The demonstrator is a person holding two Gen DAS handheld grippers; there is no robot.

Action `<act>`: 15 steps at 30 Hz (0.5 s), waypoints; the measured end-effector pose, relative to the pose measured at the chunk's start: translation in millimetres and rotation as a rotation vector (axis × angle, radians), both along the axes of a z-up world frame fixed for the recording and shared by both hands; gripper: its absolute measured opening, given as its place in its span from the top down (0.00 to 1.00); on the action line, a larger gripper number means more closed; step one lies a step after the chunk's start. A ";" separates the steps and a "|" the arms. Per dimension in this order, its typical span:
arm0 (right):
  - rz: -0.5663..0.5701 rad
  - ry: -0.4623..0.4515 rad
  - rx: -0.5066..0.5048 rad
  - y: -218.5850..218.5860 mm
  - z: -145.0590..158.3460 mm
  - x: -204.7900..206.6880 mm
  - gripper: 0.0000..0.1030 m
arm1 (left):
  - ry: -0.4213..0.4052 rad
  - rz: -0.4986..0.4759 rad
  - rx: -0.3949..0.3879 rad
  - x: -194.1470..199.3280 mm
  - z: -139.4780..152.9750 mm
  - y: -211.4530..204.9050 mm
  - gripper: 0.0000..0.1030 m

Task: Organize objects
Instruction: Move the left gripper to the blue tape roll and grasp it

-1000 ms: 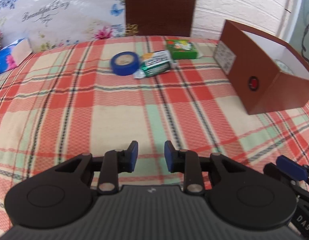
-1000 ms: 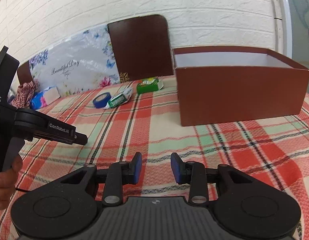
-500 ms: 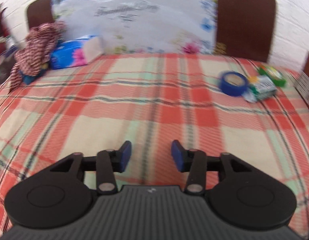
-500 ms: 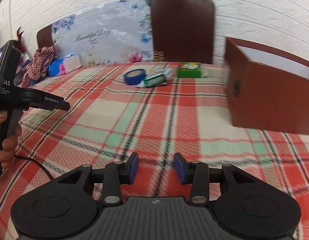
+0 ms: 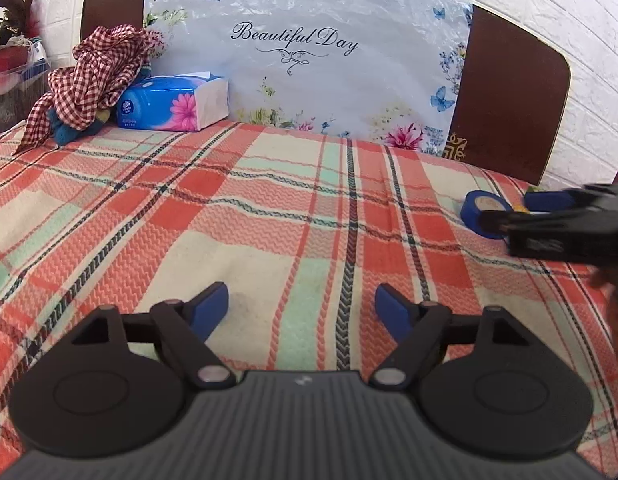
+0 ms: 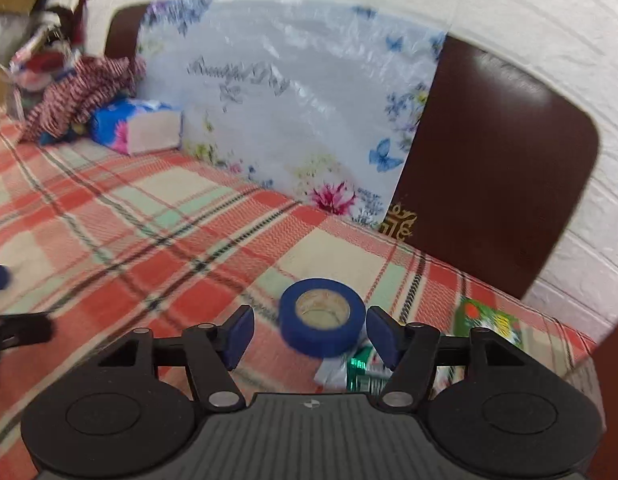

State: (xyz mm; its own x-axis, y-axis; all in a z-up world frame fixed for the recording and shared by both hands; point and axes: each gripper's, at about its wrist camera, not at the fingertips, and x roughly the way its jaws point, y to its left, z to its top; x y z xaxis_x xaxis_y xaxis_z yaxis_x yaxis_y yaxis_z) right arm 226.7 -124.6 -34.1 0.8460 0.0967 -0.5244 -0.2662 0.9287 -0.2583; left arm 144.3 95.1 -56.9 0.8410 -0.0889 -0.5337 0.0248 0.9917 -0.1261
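One roll of blue tape (image 6: 321, 322) is seen between the spread right gripper (image 6: 309, 336), whose jaws have just been opening; one tissue pack (image 5: 173, 104) is counted. The left gripper (image 5: 301, 312), also just opened, is empty; "Beautiful Day" is read on the board (image 5: 305, 60).

blue tape roll (image 5: 481, 213) partly hidden, right-wrist view blurred

tissue pack (image 5: 173, 103) | checked cloth (image 5: 95, 76) | floral board (image 5: 309, 60) | plaid tablecloth (image 5: 269, 216)

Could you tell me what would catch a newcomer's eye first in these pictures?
Probably the blue tape roll, lying flat on the red plaid tablecloth between the open blue pads of the right gripper, which have just been opening and do not press on it. Behind, a floral "Beautiful Day" panel leans against the white brick wall, with a blue tissue pack and a red checked cloth at its left.
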 end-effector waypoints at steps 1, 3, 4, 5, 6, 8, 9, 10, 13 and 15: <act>-0.010 0.036 -0.015 0.8 -6.1 12.8 0.39 | 0.000 0.000 0.000 0.6 -0.2 -0.2 0.21; -0.023 0.053 0.013 -3.9 -12.1 25.4 0.43 | 0.001 0.000 -0.002 1.4 0.0 -0.2 0.20; -0.031 0.070 0.064 -8.5 -11.7 27.1 0.45 | 0.002 0.000 -0.004 1.9 0.0 -0.2 0.20; -0.047 0.079 0.099 -11.2 -11.6 25.3 0.45 | 0.001 0.000 -0.005 2.1 0.1 -0.3 0.20; -0.051 0.075 0.107 -11.6 -12.4 19.4 0.45 | 0.001 -0.001 -0.006 2.6 0.1 -0.1 0.20; -0.036 0.050 0.097 -10.1 -16.5 -3.0 0.45 | 0.002 -0.002 -0.006 3.6 -0.1 -0.4 0.19; -0.026 0.042 0.100 -9.5 -18.0 -16.4 0.45 | 0.003 -0.003 -0.005 4.4 0.1 -0.3 0.19; -0.018 0.043 0.112 -10.0 -19.2 -31.6 0.45 | 0.003 -0.004 -0.004 4.4 0.1 -0.4 0.19; -0.018 0.077 0.195 -21.6 -20.0 -79.7 0.45 | 0.003 -0.004 -0.002 4.0 0.4 -0.8 0.18; -0.025 0.097 0.237 -31.4 -21.2 -115.3 0.44 | 0.004 -0.004 0.000 4.0 0.6 -0.6 0.18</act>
State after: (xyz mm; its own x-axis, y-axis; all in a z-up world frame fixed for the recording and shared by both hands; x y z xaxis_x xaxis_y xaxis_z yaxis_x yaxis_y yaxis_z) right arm 111.4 -156.0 -55.4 0.7963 0.2064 -0.5686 -0.2554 0.9668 -0.0068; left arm 148.3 94.5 -56.2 0.8386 -0.0925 -0.5368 0.0283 0.9915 -0.1267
